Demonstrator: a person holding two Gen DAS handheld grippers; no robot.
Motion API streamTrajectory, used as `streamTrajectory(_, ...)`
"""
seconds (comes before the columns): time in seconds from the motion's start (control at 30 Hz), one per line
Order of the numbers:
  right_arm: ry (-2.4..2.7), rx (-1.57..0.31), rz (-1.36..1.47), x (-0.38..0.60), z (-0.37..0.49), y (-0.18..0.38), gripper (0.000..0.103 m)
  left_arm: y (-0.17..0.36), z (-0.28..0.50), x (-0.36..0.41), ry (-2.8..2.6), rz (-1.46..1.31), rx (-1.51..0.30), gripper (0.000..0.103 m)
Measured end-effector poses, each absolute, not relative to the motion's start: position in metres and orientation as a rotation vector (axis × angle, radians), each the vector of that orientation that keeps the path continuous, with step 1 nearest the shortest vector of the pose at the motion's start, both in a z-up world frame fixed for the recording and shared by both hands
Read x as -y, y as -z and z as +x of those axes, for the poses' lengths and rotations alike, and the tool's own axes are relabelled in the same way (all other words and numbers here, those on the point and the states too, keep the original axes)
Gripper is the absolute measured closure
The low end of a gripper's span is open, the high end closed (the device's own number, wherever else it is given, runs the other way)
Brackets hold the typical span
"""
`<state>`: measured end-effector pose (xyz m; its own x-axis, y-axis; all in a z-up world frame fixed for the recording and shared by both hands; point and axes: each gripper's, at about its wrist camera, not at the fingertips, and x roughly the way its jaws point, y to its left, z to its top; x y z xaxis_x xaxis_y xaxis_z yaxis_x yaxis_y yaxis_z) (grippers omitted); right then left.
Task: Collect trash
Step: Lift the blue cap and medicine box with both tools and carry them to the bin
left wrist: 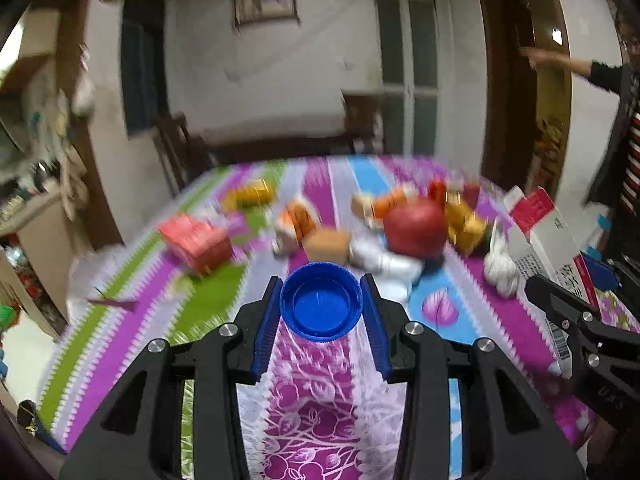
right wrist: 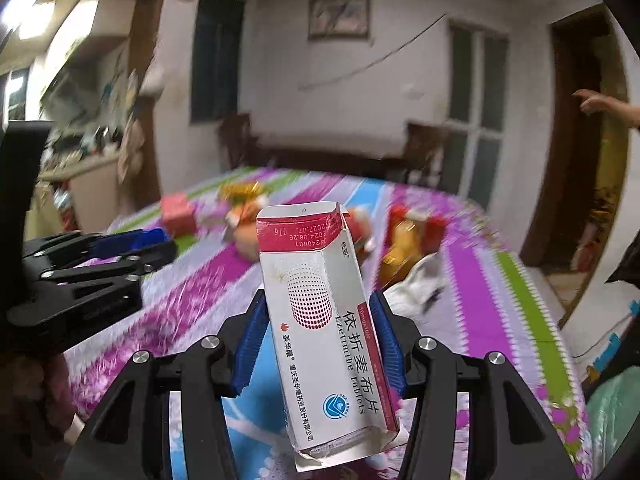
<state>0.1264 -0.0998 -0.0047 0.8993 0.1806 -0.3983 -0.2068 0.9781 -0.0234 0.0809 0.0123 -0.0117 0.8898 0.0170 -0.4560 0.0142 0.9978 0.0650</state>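
A blue bottle cap (left wrist: 321,307), hollow side towards the camera, sits between the blue pads of my left gripper (left wrist: 322,280), which is shut on it above the striped tablecloth (left wrist: 312,380). My right gripper (right wrist: 318,300) is shut on a white and red medicine box (right wrist: 320,320), held upright with its torn flap at the top. The left wrist view shows that box (left wrist: 540,232) at the right edge. More litter lies blurred on the table: a red carton (left wrist: 196,240), a round red thing (left wrist: 416,228), yellow wrappers (left wrist: 464,224) and crumpled white paper (left wrist: 500,268).
A person (left wrist: 616,80) stands at the right by a doorway (left wrist: 520,80), one arm stretched out. Dark wooden chairs (left wrist: 180,148) stand at the table's far side. A cluttered counter (left wrist: 36,208) is at the left. The table's near half carries only the cloth.
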Motion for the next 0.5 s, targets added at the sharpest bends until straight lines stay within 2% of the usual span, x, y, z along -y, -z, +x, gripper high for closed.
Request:
streamTrajectory(0.23,-0.168,-0.266,-0.018,0.122,0.095,-0.037,0.049,-0.032,0.042,-0.005,-0.086,0.033,-0.266,0.065)
streamTrajectory(0.5,-0.181,-0.239,0.01,0.135,0.069,-0.059,0.049,-0.05,0.033,0.012,-0.065,0.041,-0.221,0.065)
